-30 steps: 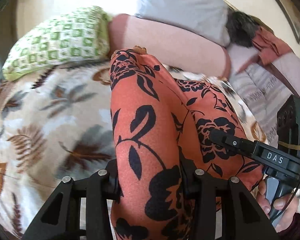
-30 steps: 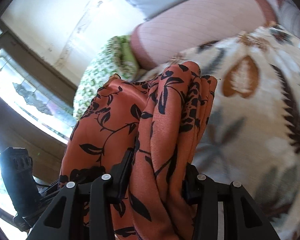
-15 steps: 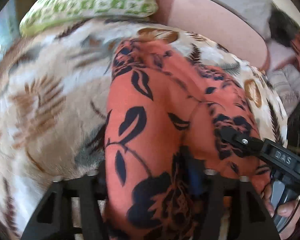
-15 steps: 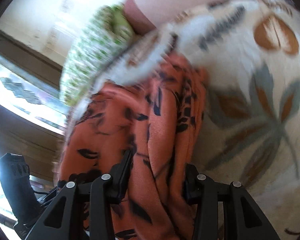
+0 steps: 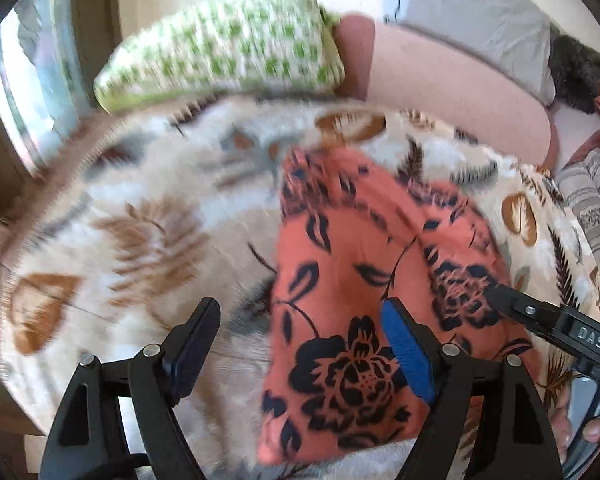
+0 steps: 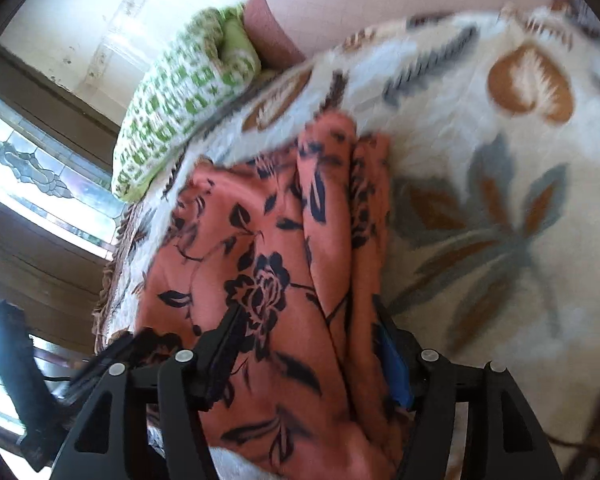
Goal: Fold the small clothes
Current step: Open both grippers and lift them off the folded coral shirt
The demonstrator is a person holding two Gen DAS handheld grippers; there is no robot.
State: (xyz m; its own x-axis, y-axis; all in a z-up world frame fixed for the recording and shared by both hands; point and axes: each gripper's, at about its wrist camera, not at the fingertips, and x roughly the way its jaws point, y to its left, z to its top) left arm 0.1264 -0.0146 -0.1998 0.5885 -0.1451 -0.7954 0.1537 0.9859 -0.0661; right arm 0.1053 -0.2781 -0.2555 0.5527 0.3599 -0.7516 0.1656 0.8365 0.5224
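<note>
The left gripper (image 5: 300, 344), jaws just widened, stands spread over the orange floral garment (image 5: 364, 300) at lower centre; the right gripper (image 6: 304, 344), also just widened, straddles its folds loosely. The garment lies on a leaf-print blanket (image 5: 140, 232). A green-checked pillow (image 5: 228, 48) sits upper left beside a window (image 6: 32, 168). "DAS" shows on the right gripper at lower right.

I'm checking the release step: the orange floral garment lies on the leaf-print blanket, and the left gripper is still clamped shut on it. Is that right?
Not quite. The orange floral garment does lie on the leaf-print blanket, but the left gripper is not clamped on it: its jaws have just been opening and stand wide apart, with cloth only against the blue pad on one side. The left wrist view shows this.
</note>
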